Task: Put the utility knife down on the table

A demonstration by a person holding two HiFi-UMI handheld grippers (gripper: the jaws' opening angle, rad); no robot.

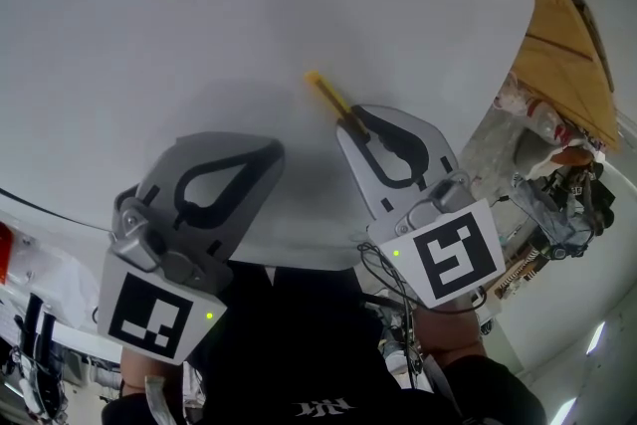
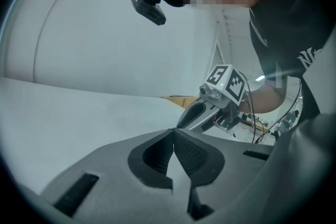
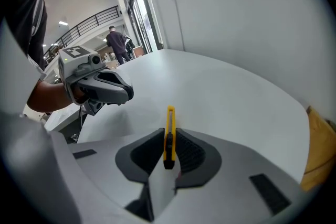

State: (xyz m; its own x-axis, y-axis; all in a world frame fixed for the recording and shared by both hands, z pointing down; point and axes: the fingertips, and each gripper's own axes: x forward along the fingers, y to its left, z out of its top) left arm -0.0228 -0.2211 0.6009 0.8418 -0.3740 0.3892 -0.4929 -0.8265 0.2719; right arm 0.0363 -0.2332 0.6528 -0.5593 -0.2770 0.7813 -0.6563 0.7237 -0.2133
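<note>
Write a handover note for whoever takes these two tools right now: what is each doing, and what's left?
Right hand-held gripper: shut on the slim yellow plastic utility knife, which sticks out forward over the white table.
Left hand-held gripper: shut, empty, off to the side.
Done: the knife is over the table, not yet released.
Left: lay it down, open the jaws, pull away.

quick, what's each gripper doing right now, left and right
Left gripper: shut, nothing between its jaws.
Right gripper: shut on the yellow utility knife, held above the table.
</note>
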